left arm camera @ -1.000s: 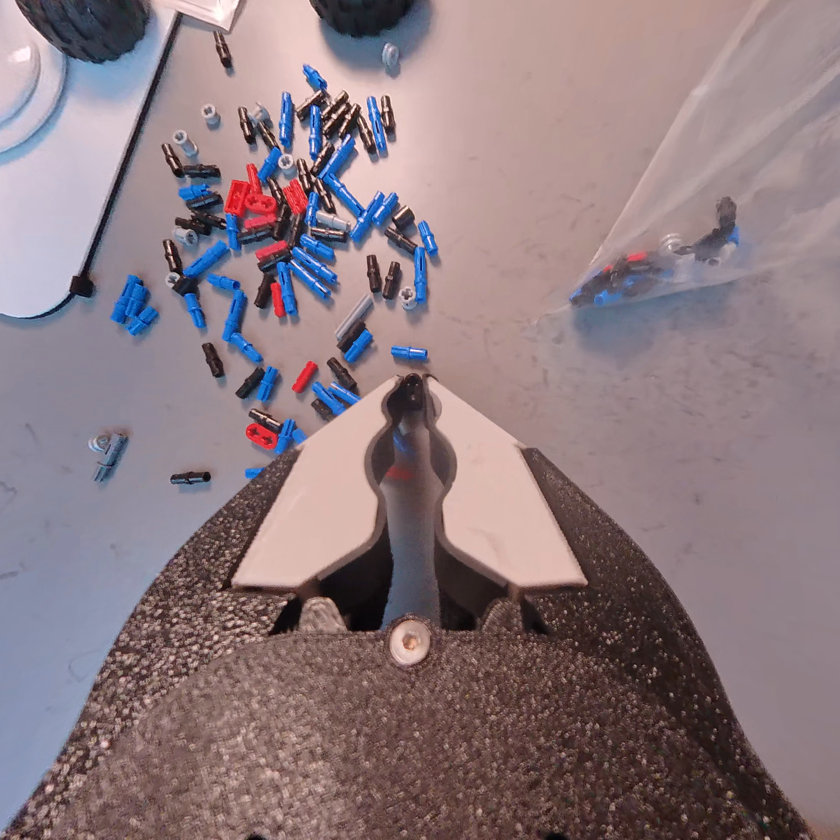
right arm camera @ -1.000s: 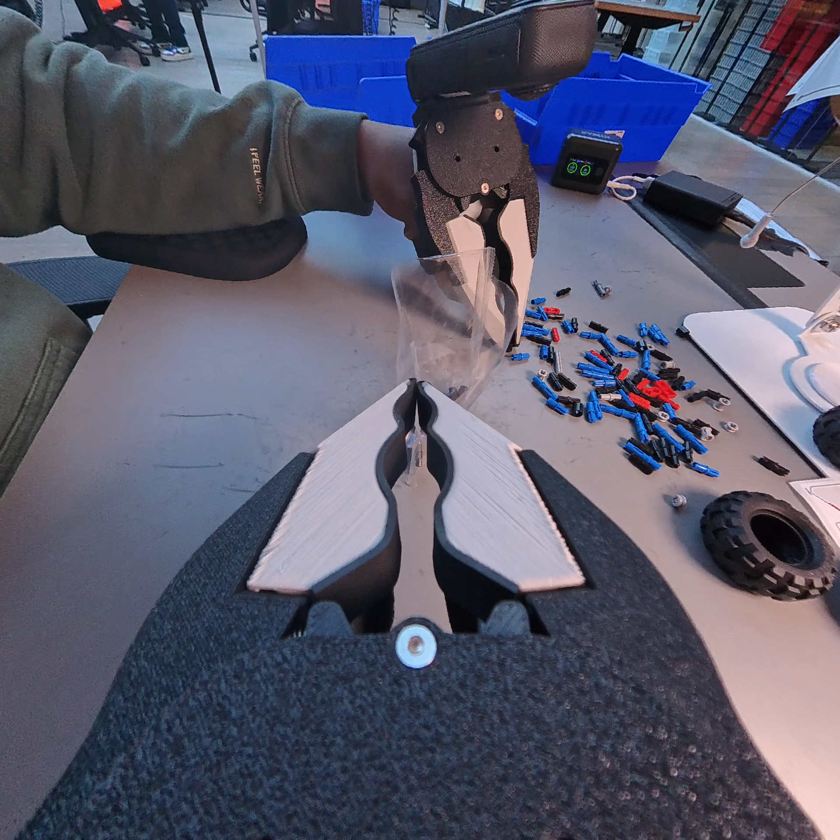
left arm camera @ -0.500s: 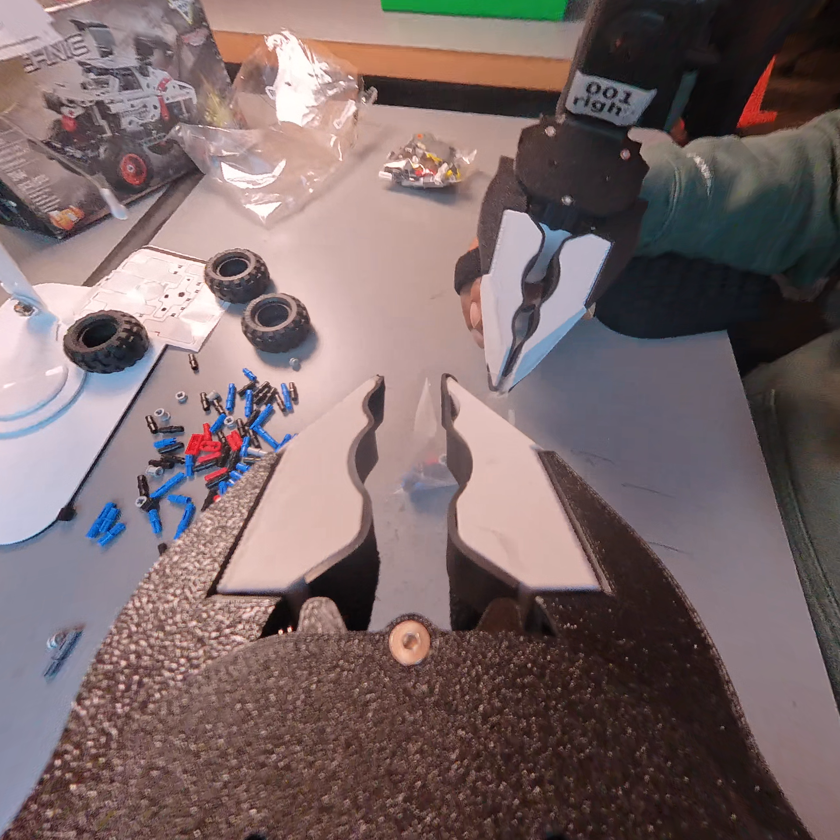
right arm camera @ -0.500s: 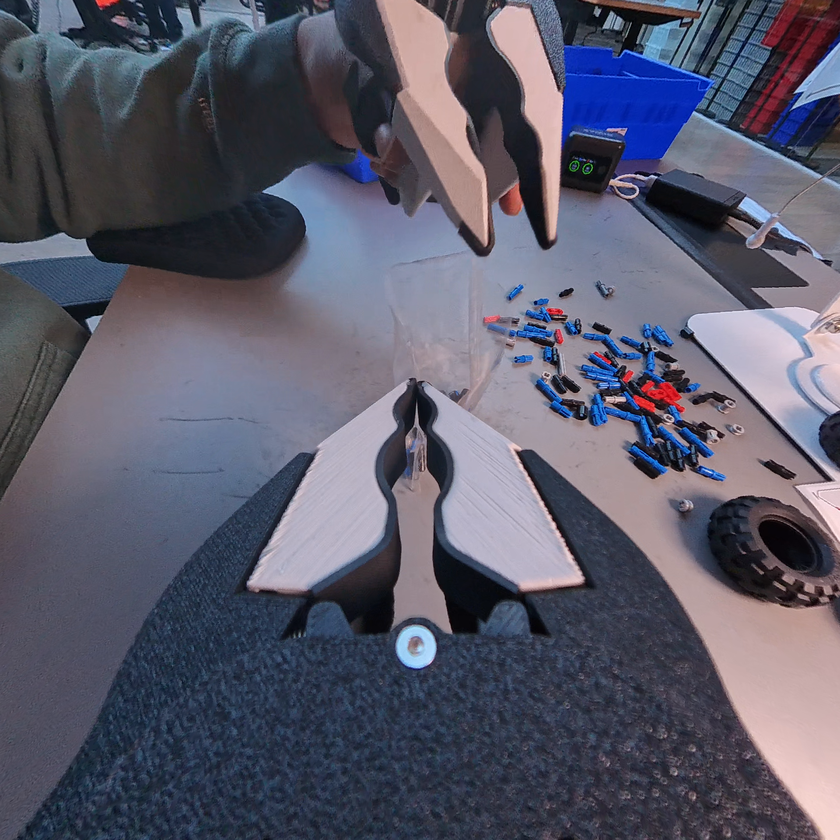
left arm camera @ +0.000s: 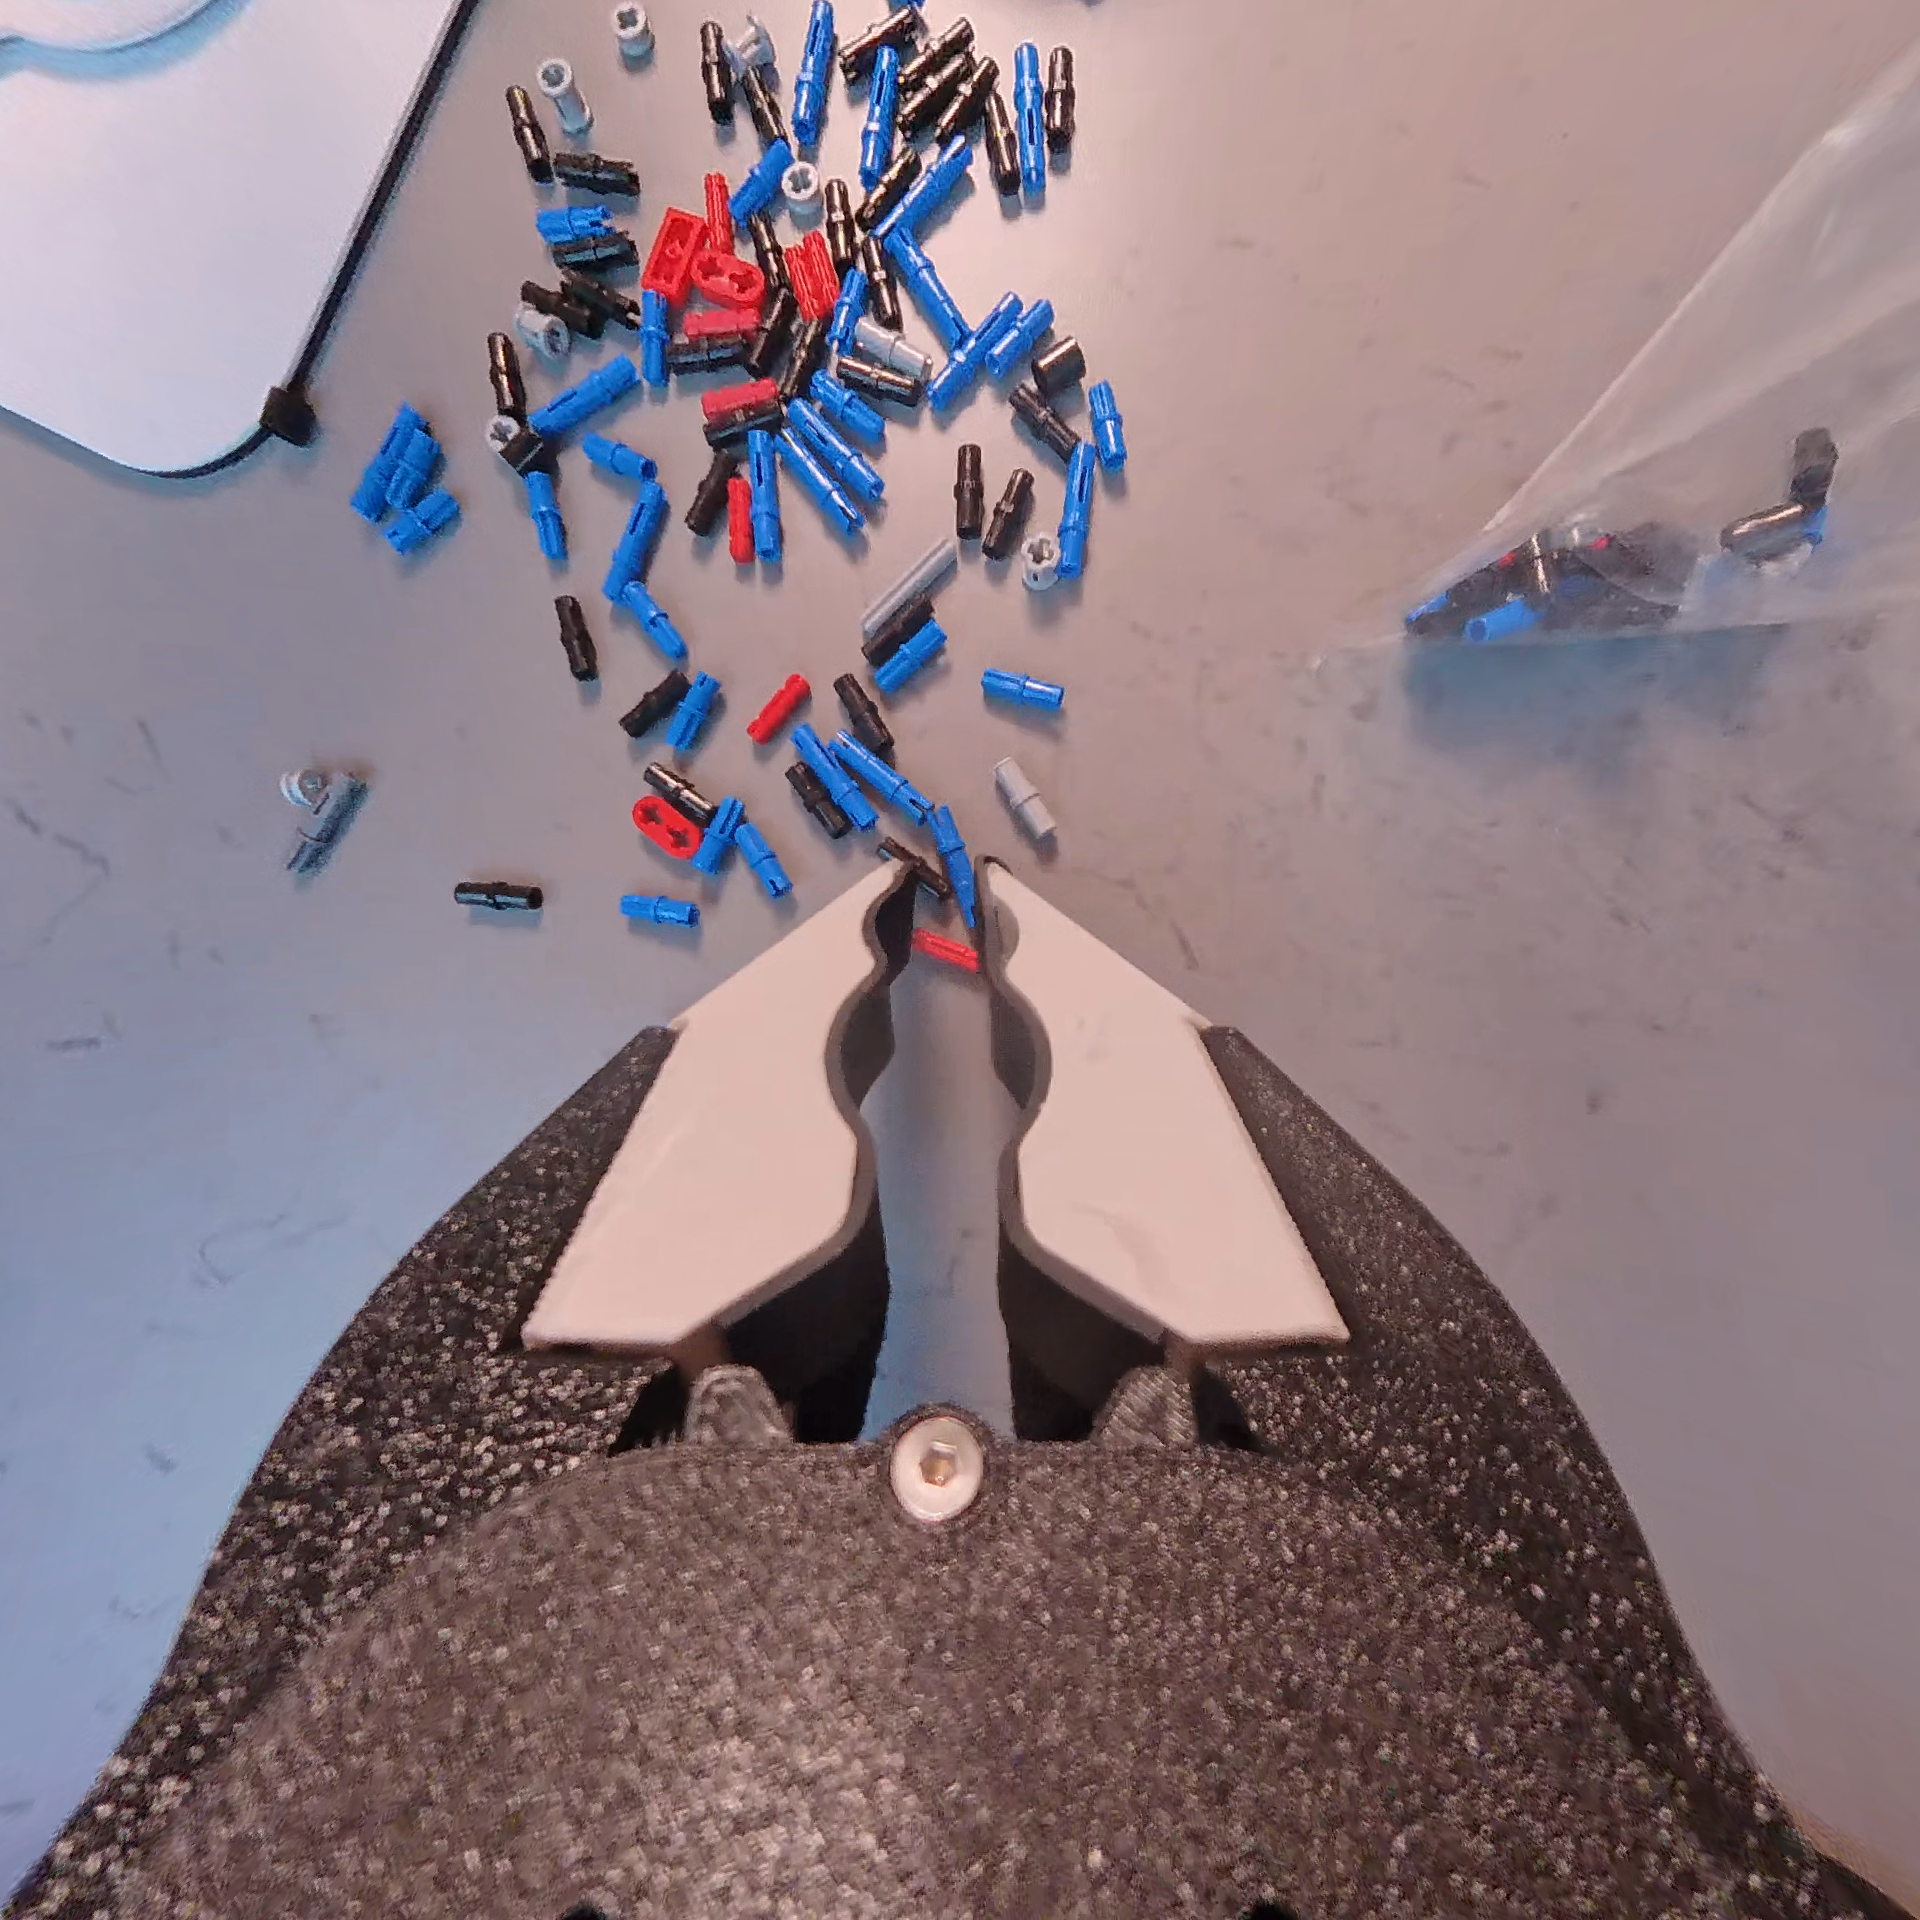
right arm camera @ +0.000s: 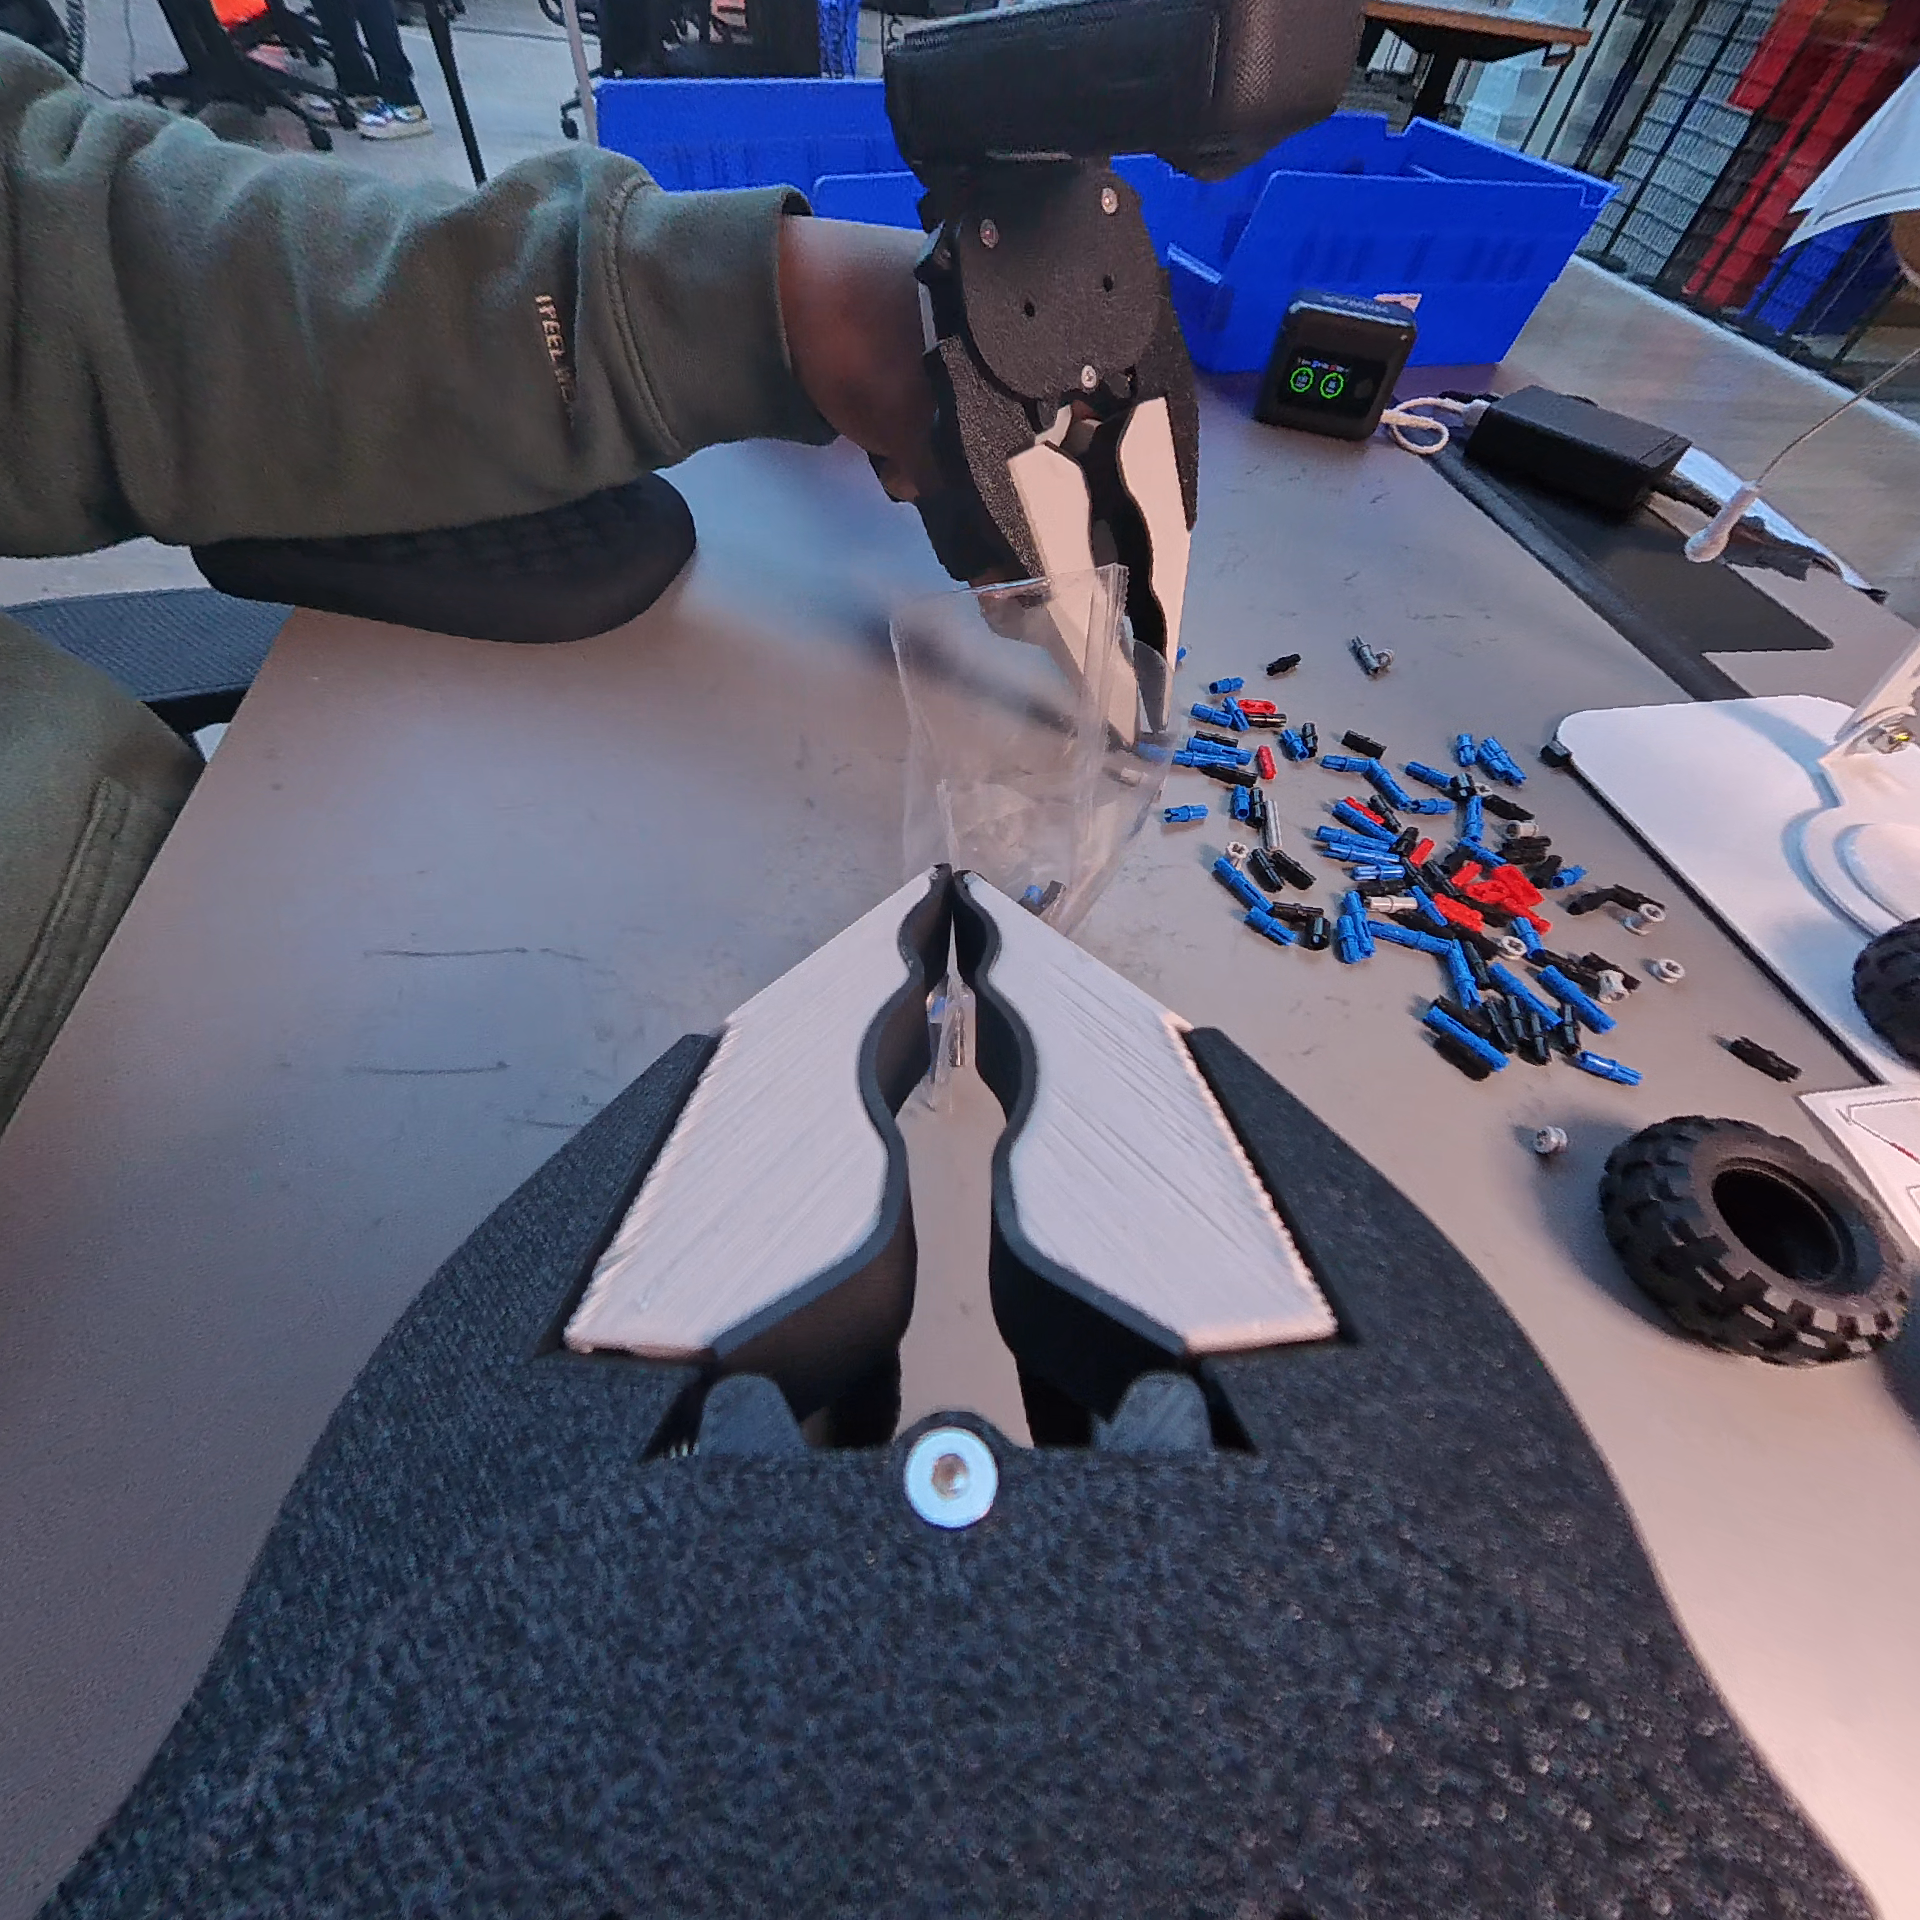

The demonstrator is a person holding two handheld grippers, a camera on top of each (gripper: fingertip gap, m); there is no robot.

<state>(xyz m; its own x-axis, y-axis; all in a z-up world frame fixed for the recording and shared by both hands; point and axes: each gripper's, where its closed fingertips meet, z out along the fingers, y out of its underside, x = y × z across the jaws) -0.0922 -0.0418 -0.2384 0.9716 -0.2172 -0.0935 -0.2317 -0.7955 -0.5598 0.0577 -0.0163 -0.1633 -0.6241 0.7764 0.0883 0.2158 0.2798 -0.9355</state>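
Observation:
A pile of small blue, black, red and grey pins (left arm camera: 810, 343) lies on the grey table (left arm camera: 1455, 1039). My left gripper (left arm camera: 940, 878) points down at the pile's near edge, jaws a little apart. A blue pin (left arm camera: 954, 857) and a black pin (left arm camera: 916, 868) lie between its tips, a red pin (left arm camera: 945, 948) just behind. It also shows in the right wrist view (right arm camera: 1148, 717), behind the bag. My right gripper (right arm camera: 951, 878) is shut on a corner of a clear plastic bag (right arm camera: 1013, 748). The bag (left arm camera: 1745, 395) holds several pins (left arm camera: 1600, 571) at its bottom.
A white flat base (right arm camera: 1704, 790) with a black cable lies beyond the pile. A black tyre (right arm camera: 1766, 1247) sits at the right. Blue bins (right arm camera: 1403, 208), a small screen device (right arm camera: 1335, 364) and a black adapter (right arm camera: 1569, 457) stand at the back. A person's sleeve (right arm camera: 312, 343) rests at the left. Spacing between my two grippers at the tips: around 15 cm.
The left gripper, shut on a black pin a second ago, rose and opened wide, then came back down to the pile with jaws narrowly apart. The right gripper kept hold of the bag.

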